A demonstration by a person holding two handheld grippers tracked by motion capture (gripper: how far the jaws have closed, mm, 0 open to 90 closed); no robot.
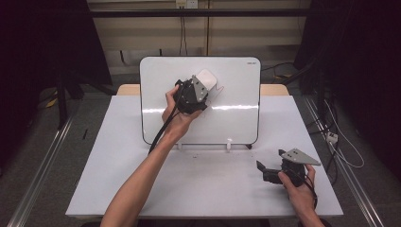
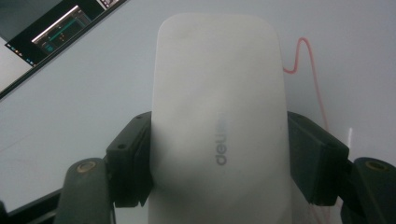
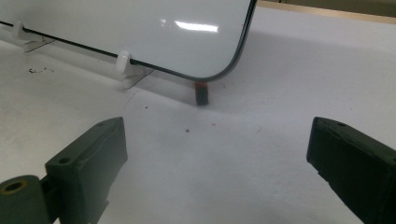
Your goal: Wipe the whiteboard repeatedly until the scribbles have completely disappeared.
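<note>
A person works at a white counter (image 1: 203, 184) with a tool in each hand. A whiteboard (image 1: 236, 90) stands upright on small white clips at the far half of the counter.

The left tool (image 1: 202, 85) is raised in front of the whiteboard's face, and its two black jaws are clenched on a white eraser (image 2: 219, 121). Seen from the left gripper view, the eraser is a smooth, rounded white block with faint grey lettering, and it rises straight up between the jaws, one pad pressing on each of its long sides. Its far end lies against or just off the board; the pictures do not settle which. Just to the right of the eraser, beyond the tool's right jaw, a thin red line (image 2: 314, 79) is drawn on the board, with a loop at its top.

The right tool (image 1: 261, 169) is held low over the counter, in front of the whiteboard's right bottom corner. Its jaws stand wide apart with bare counter between them. Ahead of them, under that corner, lies a small dark object with a red band (image 3: 201, 93).
</note>
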